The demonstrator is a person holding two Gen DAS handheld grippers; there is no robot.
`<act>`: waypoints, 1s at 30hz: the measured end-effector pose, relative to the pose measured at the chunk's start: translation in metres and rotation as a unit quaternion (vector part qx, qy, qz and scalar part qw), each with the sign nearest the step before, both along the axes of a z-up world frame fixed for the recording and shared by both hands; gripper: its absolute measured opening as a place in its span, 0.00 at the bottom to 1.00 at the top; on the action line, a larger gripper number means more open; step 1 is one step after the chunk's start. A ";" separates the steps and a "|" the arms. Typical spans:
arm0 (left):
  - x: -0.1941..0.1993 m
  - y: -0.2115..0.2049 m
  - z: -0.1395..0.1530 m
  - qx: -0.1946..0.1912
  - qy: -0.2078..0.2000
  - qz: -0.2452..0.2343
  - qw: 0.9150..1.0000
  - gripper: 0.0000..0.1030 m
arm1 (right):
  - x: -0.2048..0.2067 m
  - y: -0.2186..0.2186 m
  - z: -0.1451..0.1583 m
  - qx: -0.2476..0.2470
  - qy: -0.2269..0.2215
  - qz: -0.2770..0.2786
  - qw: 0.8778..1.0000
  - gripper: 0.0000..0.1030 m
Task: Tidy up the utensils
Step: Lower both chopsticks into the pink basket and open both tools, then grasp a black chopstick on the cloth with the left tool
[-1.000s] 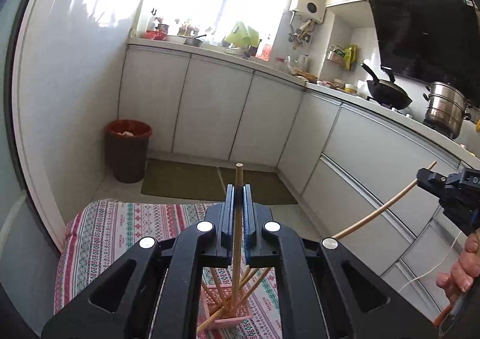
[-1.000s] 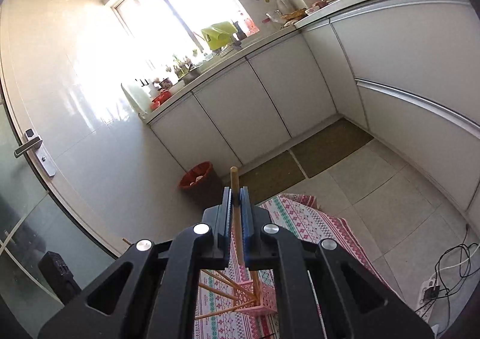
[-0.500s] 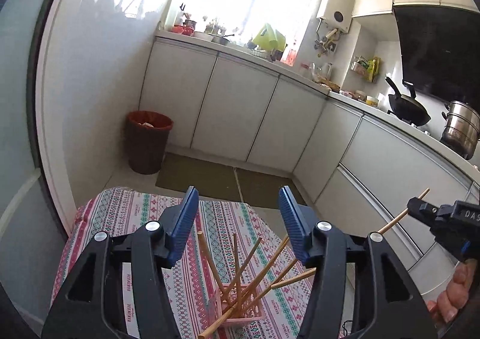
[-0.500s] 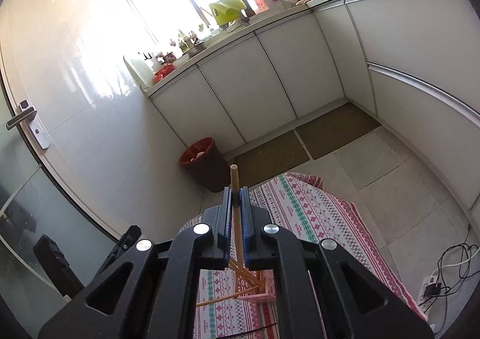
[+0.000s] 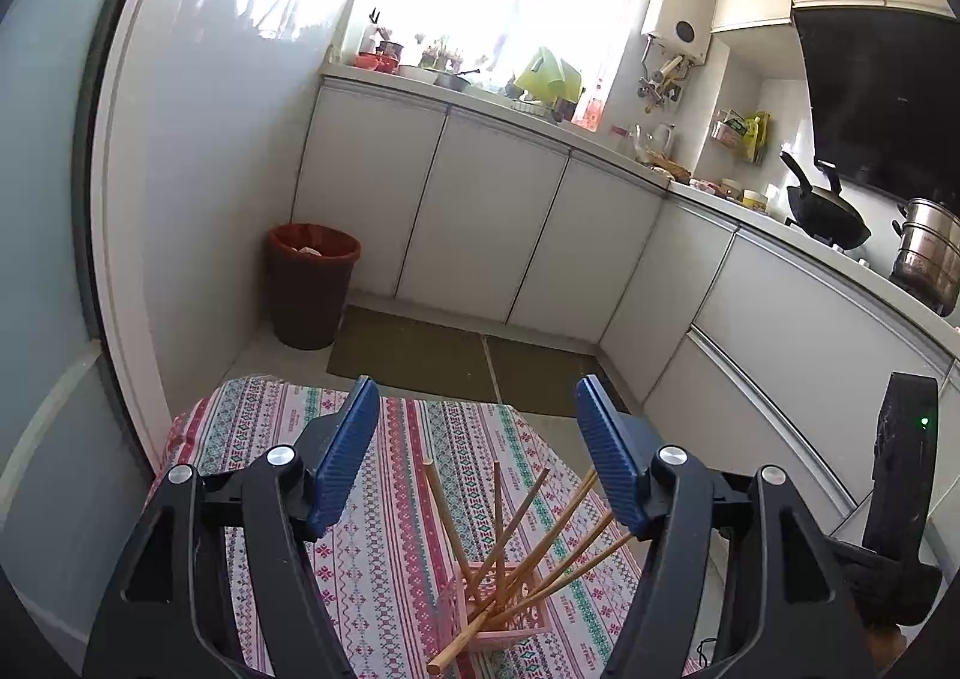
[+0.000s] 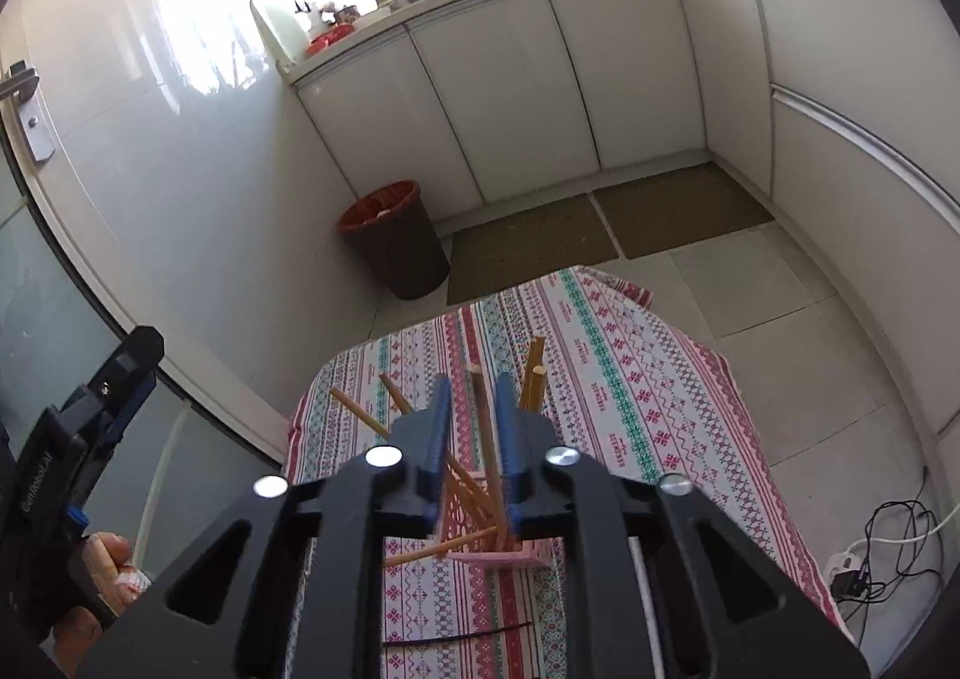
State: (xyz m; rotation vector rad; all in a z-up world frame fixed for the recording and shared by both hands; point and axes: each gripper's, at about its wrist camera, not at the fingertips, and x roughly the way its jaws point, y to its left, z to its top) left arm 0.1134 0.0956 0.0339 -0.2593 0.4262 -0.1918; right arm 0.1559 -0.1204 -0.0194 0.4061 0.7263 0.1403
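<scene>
A small pink openwork plastic holder (image 5: 501,607) stands on a counter covered by a striped red, green and white patterned cloth (image 5: 384,505), with thin wooden chopsticks (image 5: 498,523) fanned out of it at loose angles. Above the holder, the left hand-held gripper (image 5: 477,457) has its blue-padded jaws spread wide after just opening, and nothing is between them. The right hand-held gripper (image 6: 474,442), also over the holder, has its jaws just parted to a narrower gap; one upright wooden chopstick (image 6: 483,427) stands between the pads without either pressing on it, its lower end down in the holder (image 6: 480,535). Beyond the holder, a dark wastebasket (image 5: 312,283) with a red liner sits on the kitchen floor.
</scene>
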 end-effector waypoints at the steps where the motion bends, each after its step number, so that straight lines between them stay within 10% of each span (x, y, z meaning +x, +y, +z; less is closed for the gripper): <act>1: 0.000 0.000 0.000 0.000 0.001 0.001 1.000 0.63 | -0.001 -0.004 -0.002 0.014 0.000 -0.007 1.000 0.56; 10: -0.012 -0.005 0.006 -0.007 -0.012 -0.017 1.000 0.76 | -0.018 -0.041 0.001 0.041 -0.015 -0.059 0.997 0.77; 18: -0.039 -0.058 0.005 0.067 -0.015 -0.167 0.984 0.92 | -0.029 -0.084 -0.046 0.043 0.061 -0.114 0.991 0.82; 22: -0.057 -0.102 -0.020 0.174 0.010 -0.250 0.952 0.93 | -0.033 -0.105 -0.082 0.038 0.125 -0.141 0.981 0.85; 30: -0.069 -0.132 -0.131 0.372 0.158 -0.333 0.852 0.93 | -0.061 -0.132 -0.146 0.084 0.229 -0.153 0.958 0.85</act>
